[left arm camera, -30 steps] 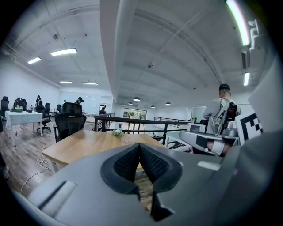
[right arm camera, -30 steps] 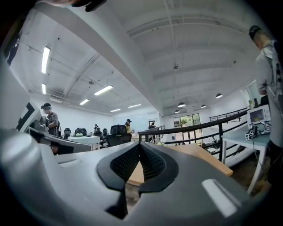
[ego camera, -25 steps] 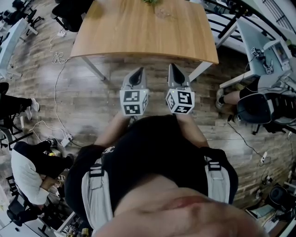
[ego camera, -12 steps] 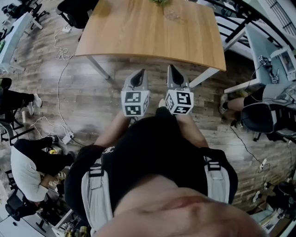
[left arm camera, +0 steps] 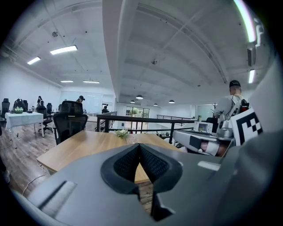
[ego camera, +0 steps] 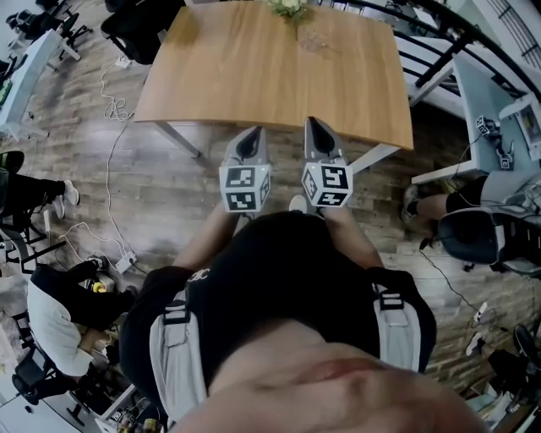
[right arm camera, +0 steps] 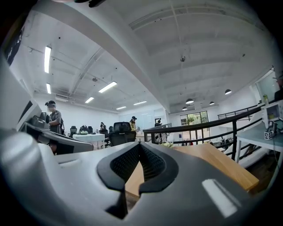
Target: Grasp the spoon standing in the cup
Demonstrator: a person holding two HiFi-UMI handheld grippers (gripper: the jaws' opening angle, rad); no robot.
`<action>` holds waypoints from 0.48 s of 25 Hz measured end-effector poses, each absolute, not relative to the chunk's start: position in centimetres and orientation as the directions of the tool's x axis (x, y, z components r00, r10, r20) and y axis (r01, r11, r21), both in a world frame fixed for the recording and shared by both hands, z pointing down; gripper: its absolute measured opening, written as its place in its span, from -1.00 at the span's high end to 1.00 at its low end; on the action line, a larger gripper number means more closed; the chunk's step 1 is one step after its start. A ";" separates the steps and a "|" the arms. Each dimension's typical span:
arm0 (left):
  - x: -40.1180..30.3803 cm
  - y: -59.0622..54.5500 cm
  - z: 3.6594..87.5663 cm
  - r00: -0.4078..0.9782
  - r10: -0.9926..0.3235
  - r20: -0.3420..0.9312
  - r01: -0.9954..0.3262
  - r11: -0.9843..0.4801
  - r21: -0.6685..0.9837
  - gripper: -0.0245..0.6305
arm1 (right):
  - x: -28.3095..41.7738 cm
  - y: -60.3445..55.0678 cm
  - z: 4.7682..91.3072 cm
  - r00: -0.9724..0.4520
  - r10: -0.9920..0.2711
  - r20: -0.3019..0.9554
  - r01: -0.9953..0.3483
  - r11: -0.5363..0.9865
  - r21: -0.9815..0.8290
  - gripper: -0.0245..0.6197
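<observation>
The table (ego camera: 254,76) stands at your 12 o'clock. The left gripper (ego camera: 252,135) and the right gripper (ego camera: 314,127) sit side by side in front of you, their tips about at its near edge and the floor (ego camera: 169,186) beneath them. A plant (ego camera: 287,7) sits on the table's far edge, also at 12. Behind the table a railing (ego camera: 427,30) runs off toward 1 o'clock. A desk (ego camera: 486,89) lies at 2, with a seated person (ego camera: 461,203) at 3. An office chair (ego camera: 139,21) stands at 11, off the table's far left corner. Another seated person (ego camera: 55,309) is at 8.
</observation>
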State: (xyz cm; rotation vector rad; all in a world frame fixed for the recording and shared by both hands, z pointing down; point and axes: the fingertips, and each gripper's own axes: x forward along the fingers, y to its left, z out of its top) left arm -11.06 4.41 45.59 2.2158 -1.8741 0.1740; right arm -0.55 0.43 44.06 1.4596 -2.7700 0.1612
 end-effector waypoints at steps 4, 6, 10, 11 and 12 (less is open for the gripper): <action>-9.8 1.3 45.6 0.166 -0.954 0.250 -0.985 -0.145 0.097 0.89 | 0.5 -2.7 44.2 -0.579 -0.813 0.064 -0.815 0.573 -0.087 0.92; -9.3 -0.1 45.7 0.161 -0.953 0.256 -0.985 -0.140 0.096 0.89 | 1.0 -4.1 44.3 -0.585 -0.809 0.067 -0.811 0.579 -0.088 0.92; -7.8 -2.7 46.1 0.153 -0.952 0.266 -0.987 -0.131 0.098 0.89 | 2.4 -6.9 44.6 -0.595 -0.800 0.075 -0.803 0.589 -0.087 0.92; -7.3 -3.3 46.1 0.151 -0.951 0.269 -0.987 -0.129 0.099 0.89 | 2.9 -7.5 44.6 -0.597 -0.798 0.077 -0.802 0.591 -0.089 0.92; -6.8 -3.9 46.1 0.149 -0.951 0.271 -0.987 -0.126 0.099 0.89 | 3.3 -8.1 44.6 -0.599 -0.797 0.078 -0.800 0.593 -0.091 0.92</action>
